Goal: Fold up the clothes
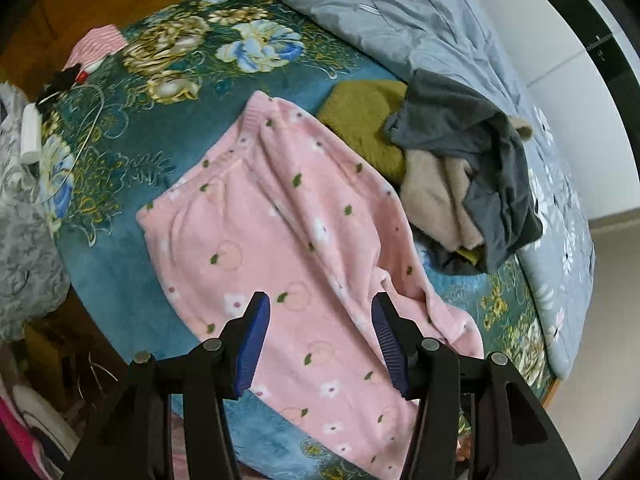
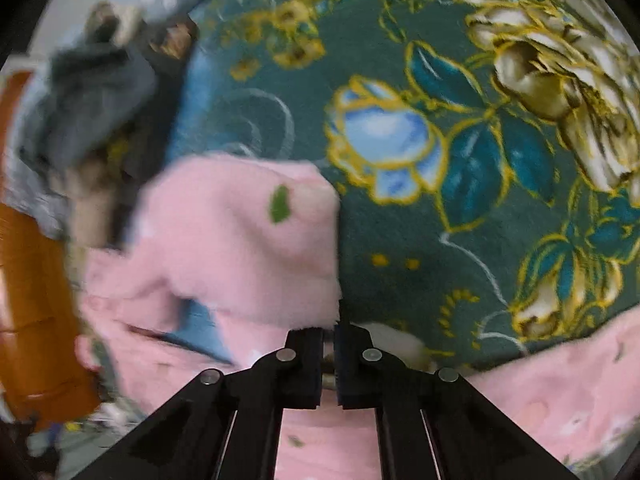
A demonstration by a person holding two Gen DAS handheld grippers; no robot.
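**Pink trousers mid-fold, one edge pinched in the right tongs**

The pink fleece trousers (image 1: 288,240) lay spread across the teal flowered blanket (image 1: 168,148) on the bed, waistband towards the far side and the leg end nearest the left camera; beside them, touching their far right edge, sat a heap of other clothes (image 1: 452,168) in olive, beige and dark grey, and beyond that a grey-blue quilt (image 1: 400,12).

The right gripper (image 2: 329,330) had its pads drawn together on an edge of the pink fleece; a flap of it (image 2: 240,240) stood raised from the blanket ahead of the tongs, with more pink cloth lying below and to the right; that view was blurred, so which edge of the garment was held could not be told. The left gripper (image 1: 320,320) hovered just above the lower part of the trousers, its blue pads wide apart and nothing between them.

By my judgement a fold was in hand, the right side carrying a lifted edge; whether that flap was being laid over or drawn back open, the pictures did not settle. The next move would call for keeping the pinch firm on the soft pile, carrying the edge level so it lands square; the left tongs looked placed to pin or take the cloth beneath them.

The left gripper pointed forward and down along the garment; the right sat low, close to the blanket.
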